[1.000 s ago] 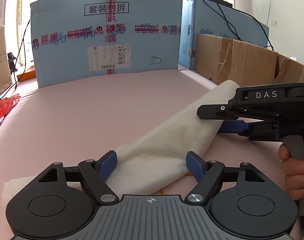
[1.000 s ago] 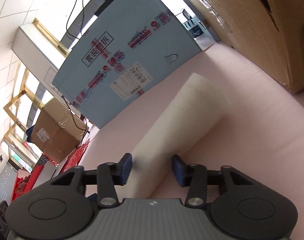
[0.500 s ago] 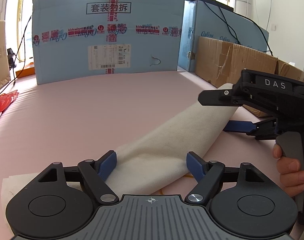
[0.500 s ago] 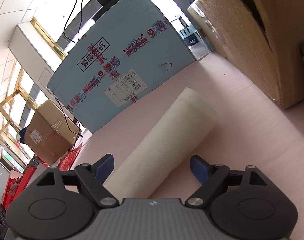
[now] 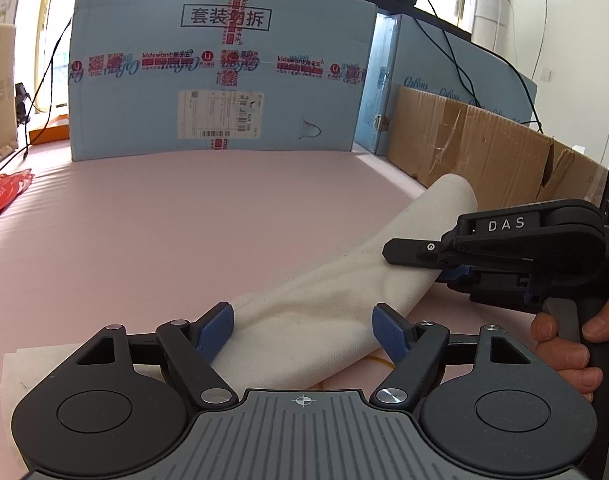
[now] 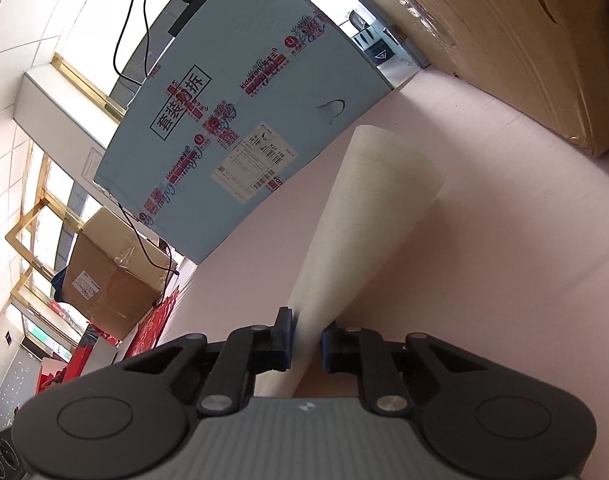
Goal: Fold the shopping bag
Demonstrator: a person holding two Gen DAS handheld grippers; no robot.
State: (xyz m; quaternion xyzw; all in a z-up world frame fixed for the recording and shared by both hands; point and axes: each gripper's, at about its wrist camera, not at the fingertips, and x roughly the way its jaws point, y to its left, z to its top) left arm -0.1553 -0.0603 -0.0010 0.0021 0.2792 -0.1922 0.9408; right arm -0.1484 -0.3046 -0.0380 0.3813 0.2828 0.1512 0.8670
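Bag (image 5: 344, 300) roll between closing left tool (image 5: 302, 326); right tool (image 6: 306, 338) closing, pinching edge.

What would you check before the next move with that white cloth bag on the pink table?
1. Right gripper on the bag: ok, jaws closing, cloth pinched between the pads.
2. Left gripper on the bag: not ok, jaws closing but the right-hand pad stands clear of the cloth.
3. Bag folded into a narrow strip: ok.
4. Pink table bare ahead of the bag: ok.
5. Brown cardboard box clear of the bag's far end: cannot tell.
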